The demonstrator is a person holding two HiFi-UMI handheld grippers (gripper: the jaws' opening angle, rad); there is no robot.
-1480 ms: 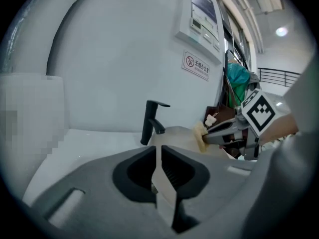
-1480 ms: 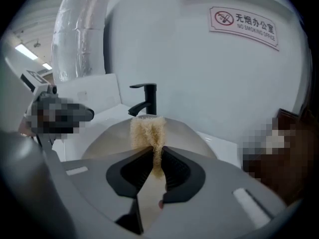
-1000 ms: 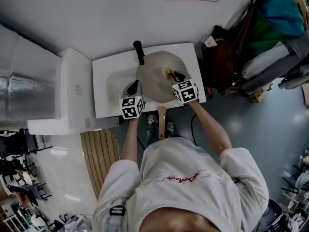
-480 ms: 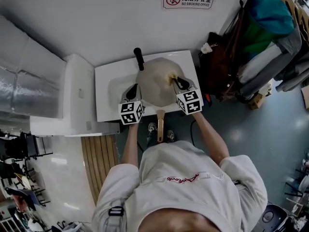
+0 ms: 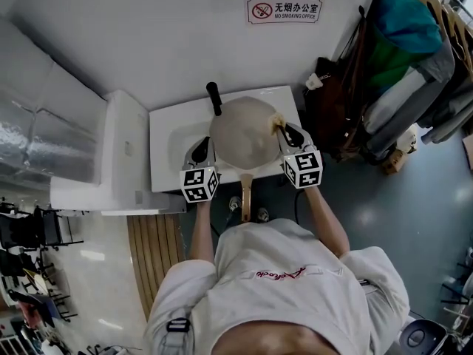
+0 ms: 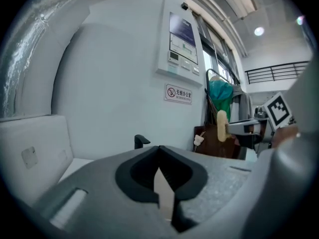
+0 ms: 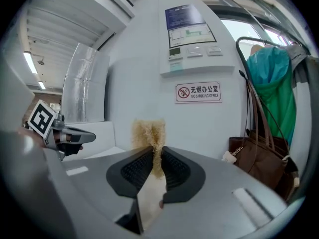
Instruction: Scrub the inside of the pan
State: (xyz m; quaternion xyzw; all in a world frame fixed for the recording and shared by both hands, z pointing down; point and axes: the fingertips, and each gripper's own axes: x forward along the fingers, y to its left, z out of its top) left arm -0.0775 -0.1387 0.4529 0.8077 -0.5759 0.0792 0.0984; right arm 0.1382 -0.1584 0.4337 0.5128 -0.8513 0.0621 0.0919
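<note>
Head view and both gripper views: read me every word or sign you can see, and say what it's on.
"无烟办公室 NO SMOKING OFFICE": wall sign.
Red script on the shirt: too small to read.
Notice on the wall panel: too blurred to read.

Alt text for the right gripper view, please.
The right claw is shut on a tan fibrous scrubber, facing a white wall with a no-smoking sign. The left claw shows at far left, a brown bag at right.
</note>
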